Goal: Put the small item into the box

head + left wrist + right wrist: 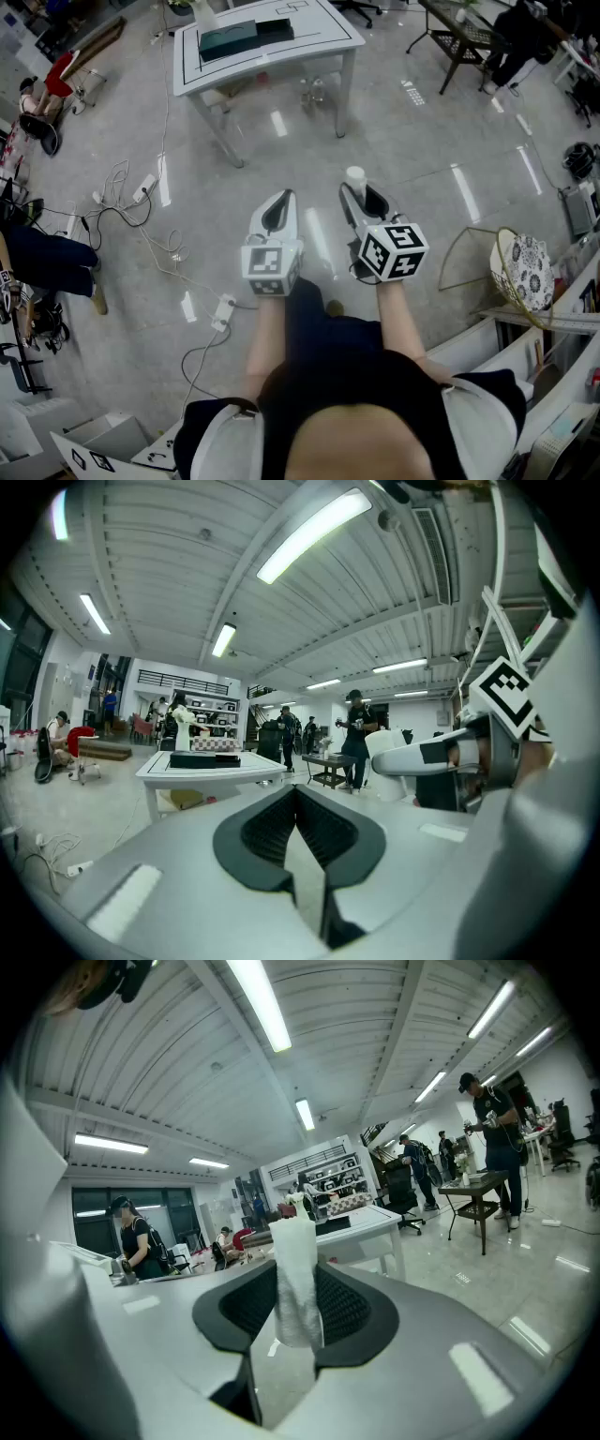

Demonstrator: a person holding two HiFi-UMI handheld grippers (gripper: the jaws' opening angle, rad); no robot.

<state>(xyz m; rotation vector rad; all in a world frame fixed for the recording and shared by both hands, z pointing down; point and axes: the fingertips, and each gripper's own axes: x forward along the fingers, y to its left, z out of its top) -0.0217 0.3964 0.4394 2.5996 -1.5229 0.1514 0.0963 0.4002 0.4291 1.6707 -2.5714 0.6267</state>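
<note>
My right gripper (357,192) is shut on the small item (355,176), a white roll standing upright between its pads (298,1283). Beside it my left gripper (278,208) is shut with nothing in it, and its pads (272,829) meet at the tip. Both are held level over the floor, well short of the white table (323,28). On that table lies the dark box (232,39), which also shows far off in the left gripper view (202,758). The right gripper (441,757) appears at the right edge of the left gripper view.
Cables and power strips (141,192) trail over the floor at the left. A round patterned plate in a wire stand (521,272) sits at the right, with a dark side table (461,37) at the back right. People stand behind that side table (356,733).
</note>
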